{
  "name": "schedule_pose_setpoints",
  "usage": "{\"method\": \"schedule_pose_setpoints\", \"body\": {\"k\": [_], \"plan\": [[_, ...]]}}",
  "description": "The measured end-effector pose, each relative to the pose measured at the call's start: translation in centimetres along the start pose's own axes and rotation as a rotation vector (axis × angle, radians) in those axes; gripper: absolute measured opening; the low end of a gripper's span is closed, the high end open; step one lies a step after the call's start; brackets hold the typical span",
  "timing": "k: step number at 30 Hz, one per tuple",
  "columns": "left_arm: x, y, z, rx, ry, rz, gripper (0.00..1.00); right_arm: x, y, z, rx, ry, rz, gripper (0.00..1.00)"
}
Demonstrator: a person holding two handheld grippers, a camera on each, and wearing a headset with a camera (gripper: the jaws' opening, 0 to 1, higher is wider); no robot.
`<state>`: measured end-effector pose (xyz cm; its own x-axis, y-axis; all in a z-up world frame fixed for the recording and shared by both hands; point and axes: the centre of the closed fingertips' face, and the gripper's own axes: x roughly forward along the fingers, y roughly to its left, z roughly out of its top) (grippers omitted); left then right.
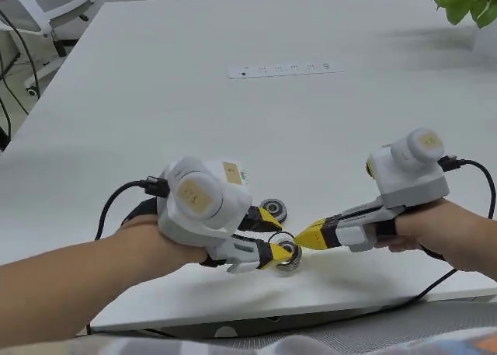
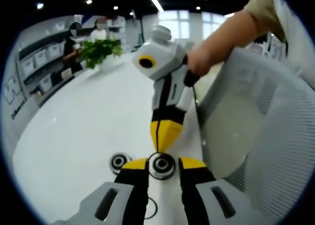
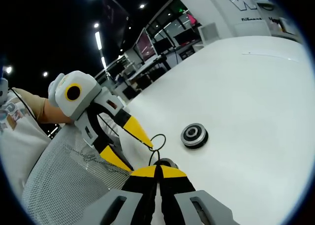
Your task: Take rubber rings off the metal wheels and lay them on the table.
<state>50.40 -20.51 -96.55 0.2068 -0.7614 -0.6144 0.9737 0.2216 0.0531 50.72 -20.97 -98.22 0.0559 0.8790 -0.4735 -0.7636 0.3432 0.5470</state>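
Left tongs (image 2: 163, 162) stand spread, flanking a metal wheel (image 2: 161, 167) on the desk (image 1: 233, 137); right tongs (image 3: 157, 170), clenched, pinch its thin rubber ring (image 3: 163, 136) at the tips; second wheel (image 3: 194, 135) lies just beyond them.

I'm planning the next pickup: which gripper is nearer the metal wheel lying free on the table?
Left. The left gripper has one jaw right beside the free wheel. The right gripper points at the other wheel, farther from the free one.
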Motion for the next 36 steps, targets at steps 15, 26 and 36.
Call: {"method": "schedule_pose_setpoints", "body": {"k": [15,26,36], "plan": [[-4.5,0.3,0.3,-0.037,-0.065,0.038,0.35,0.2,1.5,2.1,-0.031,-0.015,0.032,0.0],[-7.1,1.0,-1.5,-0.08,-0.075,0.092,0.43,1.9,2.4,3.6,-0.054,-0.012,0.054,0.0],[-8.8,1.4,-2.9,-0.12,-0.077,0.136,0.5,4.2,2.7,3.8,-0.081,0.029,0.066,0.0]]}}
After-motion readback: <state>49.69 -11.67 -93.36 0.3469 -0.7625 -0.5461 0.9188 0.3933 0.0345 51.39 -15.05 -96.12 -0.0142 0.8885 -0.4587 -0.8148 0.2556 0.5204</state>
